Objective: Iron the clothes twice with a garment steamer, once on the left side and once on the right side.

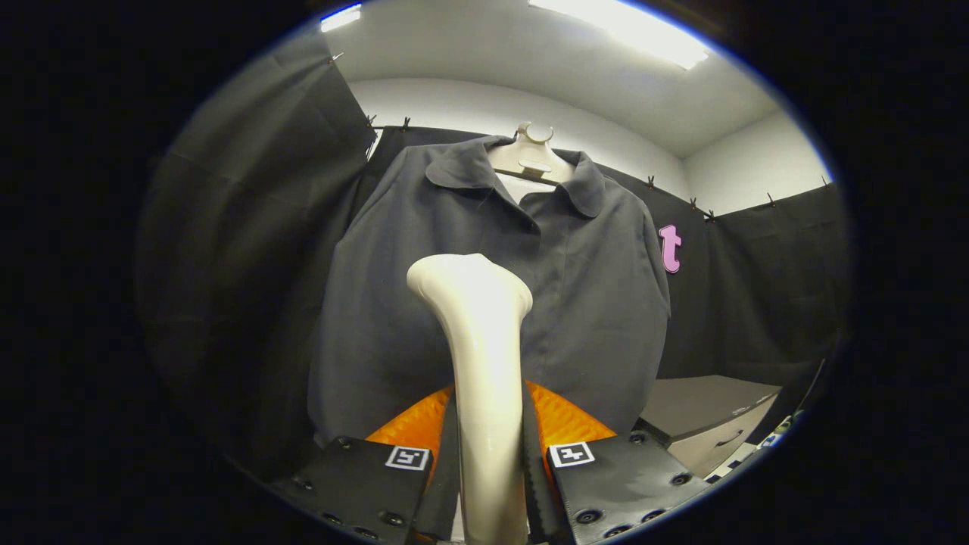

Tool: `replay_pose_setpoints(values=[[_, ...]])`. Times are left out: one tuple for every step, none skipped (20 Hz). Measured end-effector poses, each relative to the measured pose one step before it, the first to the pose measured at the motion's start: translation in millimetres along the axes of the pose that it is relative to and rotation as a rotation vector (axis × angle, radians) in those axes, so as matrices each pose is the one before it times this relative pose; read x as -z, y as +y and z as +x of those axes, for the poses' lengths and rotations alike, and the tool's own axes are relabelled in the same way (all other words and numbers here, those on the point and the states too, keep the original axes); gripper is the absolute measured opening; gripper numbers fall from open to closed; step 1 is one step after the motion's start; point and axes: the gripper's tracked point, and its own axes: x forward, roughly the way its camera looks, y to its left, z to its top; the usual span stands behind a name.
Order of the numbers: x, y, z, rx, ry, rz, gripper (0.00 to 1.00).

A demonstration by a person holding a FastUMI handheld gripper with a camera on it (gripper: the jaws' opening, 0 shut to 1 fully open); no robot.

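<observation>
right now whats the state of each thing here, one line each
garment steamer: upright, handle clamped between the fingers, head level with the jacket's front
gripper: shut on the steamer handle
jacket: hanging on a hanger, front closed, collar open
hanger: hung up, holding the jacket
drawer unit: drawer closed

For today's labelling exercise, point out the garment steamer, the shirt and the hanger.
garment steamer [484,393]: gripper view, its handle between the gripper's fingers.
shirt [598,295]: gripper view, its front panel.
hanger [530,160]: gripper view, its neck below the hook.
</observation>
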Motion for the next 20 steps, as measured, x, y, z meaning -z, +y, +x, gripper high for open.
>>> replay_pose_setpoints(values=[[5.36, 0.71, -2.57, -0.0008, 0.00807, -0.00184, 0.44], [4.77, 0.71, -3.72, -0.00148, 0.00722, -0.00322, 0.44], [4.42, 0.67, -1.96, -0.00007, 0.00719, -0.00329, 0.44], [4.93, 0.39, -1.95, -0.00032, 0.009, -0.00306, 0.44], [4.71, 0.63, -1.9, -0.00083, 0.00817, -0.00193, 0.44], [4.4, 1.0, -2.25, -0.00073, 0.00855, -0.00199, 0.44], [4.76, 0.67, -4.05, -0.00137, 0.00892, -0.00288, 0.44], [4.34, 1.26, -2.17, -0.00158, 0.00773, -0.00203, 0.44], [4.14, 1.69, -2.96, -0.0046, 0.00453, -0.00343, 0.44], [3.49, 2.26, -1.79, -0.00452, 0.00543, -0.00493, 0.44], [5.26, 1.17, -3.17, -0.00159, 0.00704, -0.00591, 0.44], [5.04, 1.26, -1.17, -0.00179, 0.01005, -0.00562, 0.44], [5.12, 1.62, -1.74, -0.00318, 0.01047, -0.00383, 0.44], [5.18, 1.43, -2.68, -0.00367, 0.01055, -0.00304, 0.44], [5.92, 1.23, -1.48, -0.00227, 0.01062, -0.00333, 0.44], [6.9, 0.14, -3.25, -0.00105, 0.01108, -0.00204, 0.44], [7.19, 0.4, -3.37, 0.0001, 0.01195, -0.00017, 0.44], [7.42, 0.58, -3.04, -0.00165, 0.01289, 0.00073, 0.44], [7.94, 1.57, -3.58, -0.00186, 0.01542, 0.00017, 0.44], [7.37, -0.62, -1.8, 0.00053, 0.01549, -0.00032, 0.44]])
